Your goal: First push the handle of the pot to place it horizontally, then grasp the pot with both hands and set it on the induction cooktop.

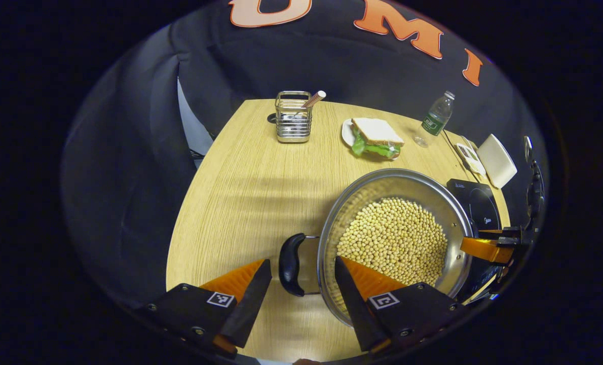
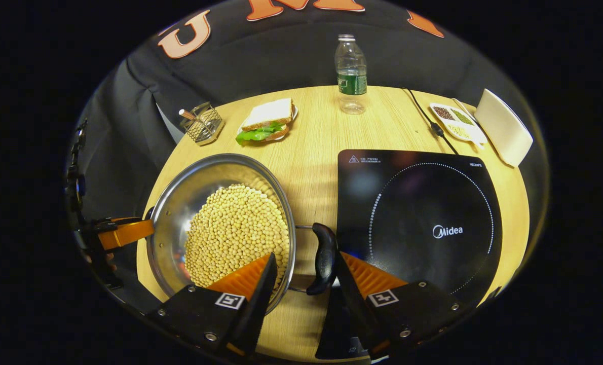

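The round steel pot filled with yellow soybeans (image 1: 395, 238) stands on the light wooden desk (image 1: 240, 192), just beside the flat black induction cooktop (image 2: 418, 223). The left hand-held gripper (image 1: 301, 284) is open, and the pot's black left handle (image 1: 291, 263) lies between its two fingers without being pressed. The right hand-held gripper (image 2: 304, 281) is open too, with the black right handle (image 2: 324, 258) between its fingers, at the near edge of the cooktop. Farther back on the desk stand a wire holder with a stick in it (image 1: 293, 116), a sandwich with lettuce on a white plate (image 1: 376, 138) and a clear plastic water bottle (image 2: 351, 73).
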Demonstrator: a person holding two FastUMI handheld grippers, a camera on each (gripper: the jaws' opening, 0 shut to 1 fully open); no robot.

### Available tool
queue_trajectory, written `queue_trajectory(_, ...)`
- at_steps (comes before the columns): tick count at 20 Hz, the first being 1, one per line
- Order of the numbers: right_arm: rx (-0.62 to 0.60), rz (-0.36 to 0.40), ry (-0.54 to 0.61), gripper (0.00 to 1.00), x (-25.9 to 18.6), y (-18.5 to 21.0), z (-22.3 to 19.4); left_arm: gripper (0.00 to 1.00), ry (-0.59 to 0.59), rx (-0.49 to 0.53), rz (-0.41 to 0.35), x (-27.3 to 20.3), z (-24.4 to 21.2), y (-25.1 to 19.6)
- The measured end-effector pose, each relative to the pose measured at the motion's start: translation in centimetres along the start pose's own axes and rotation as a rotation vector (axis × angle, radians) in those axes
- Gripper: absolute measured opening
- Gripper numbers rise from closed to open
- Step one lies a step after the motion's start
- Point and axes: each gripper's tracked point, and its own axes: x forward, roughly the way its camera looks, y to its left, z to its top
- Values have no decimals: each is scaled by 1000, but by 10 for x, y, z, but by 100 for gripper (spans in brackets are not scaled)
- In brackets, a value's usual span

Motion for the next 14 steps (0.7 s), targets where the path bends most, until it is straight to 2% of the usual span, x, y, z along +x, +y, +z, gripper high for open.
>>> queue_trajectory(6, -2, 13, 19, 71, 15, 7, 4, 82, -1, 20, 8, 15, -4, 3)
queue_trajectory(10, 7, 22, 8, 71, 27, 12, 9, 82, 23, -27, 2, 21, -18, 1)
queue_trajectory(14, 11, 21, -7, 71, 39, 17, 14, 82, 4, -38, 33, 27, -18, 4)
